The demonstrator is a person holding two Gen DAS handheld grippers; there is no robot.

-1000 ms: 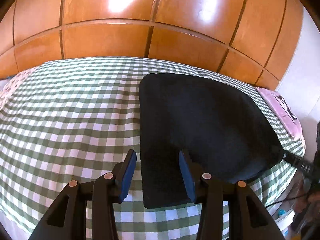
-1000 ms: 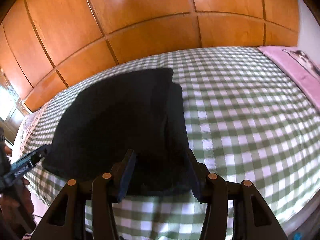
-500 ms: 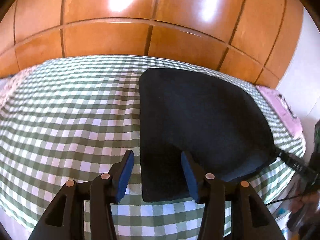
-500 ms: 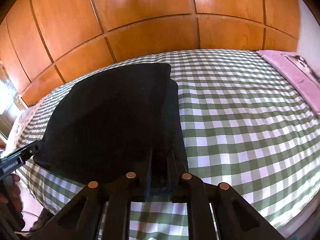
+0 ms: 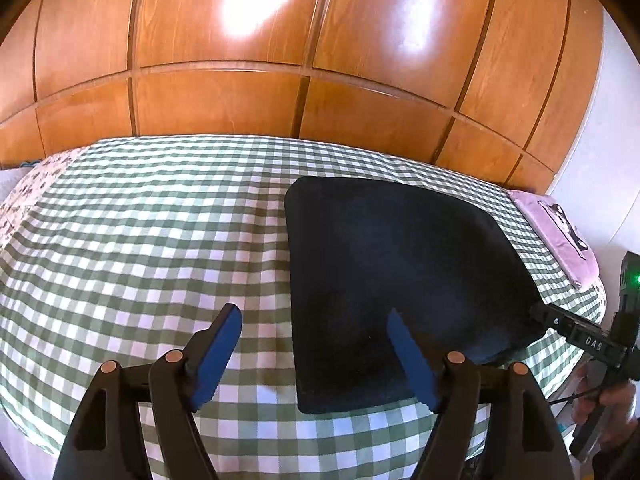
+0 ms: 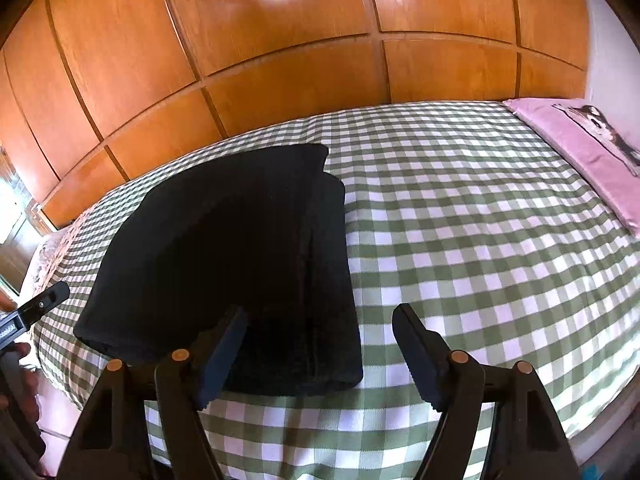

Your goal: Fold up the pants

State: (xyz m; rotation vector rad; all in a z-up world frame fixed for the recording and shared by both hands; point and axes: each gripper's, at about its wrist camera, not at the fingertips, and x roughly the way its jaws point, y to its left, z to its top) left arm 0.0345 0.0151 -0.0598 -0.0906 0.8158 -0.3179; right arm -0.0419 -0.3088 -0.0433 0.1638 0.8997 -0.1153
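The black pants lie folded in a flat stack on the green checked bedspread. In the right wrist view the pants show layered edges along their right side. My left gripper is open and empty above the stack's near left corner. My right gripper is open and empty above the stack's near right corner. The right gripper also shows in the left wrist view, its tip at the pants' right edge. The left gripper's tip shows at the left edge of the right wrist view.
A wooden panelled wardrobe stands behind the bed. A pink pillow with a dog print lies at the bed's right end. A patterned fabric lies at the left end. The bed's front edge is close below both grippers.
My right gripper was shut on the pants' near edge half a second ago; it has opened and let go. Both grippers have pulled back and risen a little. The left gripper has opened wider.
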